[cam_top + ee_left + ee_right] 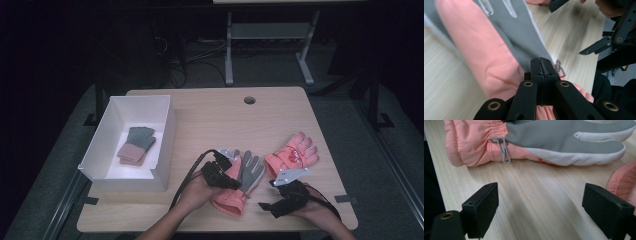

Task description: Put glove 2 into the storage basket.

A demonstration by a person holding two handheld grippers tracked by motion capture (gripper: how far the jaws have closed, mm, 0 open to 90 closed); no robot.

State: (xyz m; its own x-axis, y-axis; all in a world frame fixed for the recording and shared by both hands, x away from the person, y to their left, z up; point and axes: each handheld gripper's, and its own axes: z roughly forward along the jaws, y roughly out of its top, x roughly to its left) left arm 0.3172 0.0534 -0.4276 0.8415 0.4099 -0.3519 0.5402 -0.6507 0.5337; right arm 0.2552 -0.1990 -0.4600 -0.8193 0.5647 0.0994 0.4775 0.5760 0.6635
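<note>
A pink glove with a grey palm (248,172) lies palm up near the table's front edge. My left gripper (234,183) rests on its cuff end, jaws shut with the fabric (506,55) bunched up at the tips (541,65). A second pink glove (293,155) lies back up just to the right. My right gripper (269,209) hovers low over bare wood in front of the two gloves, jaws wide open and nothing between them (554,202). In the right gripper view the grey-palmed glove (564,140) lies flat ahead and the other glove's knit cuff (624,180) shows at the right.
A white open box (166,131) stands at the table's left and holds a folded grey and pink pair of gloves (136,145). A cable hole (249,100) sits near the far edge. A metal table frame (229,50) stands on the floor beyond.
</note>
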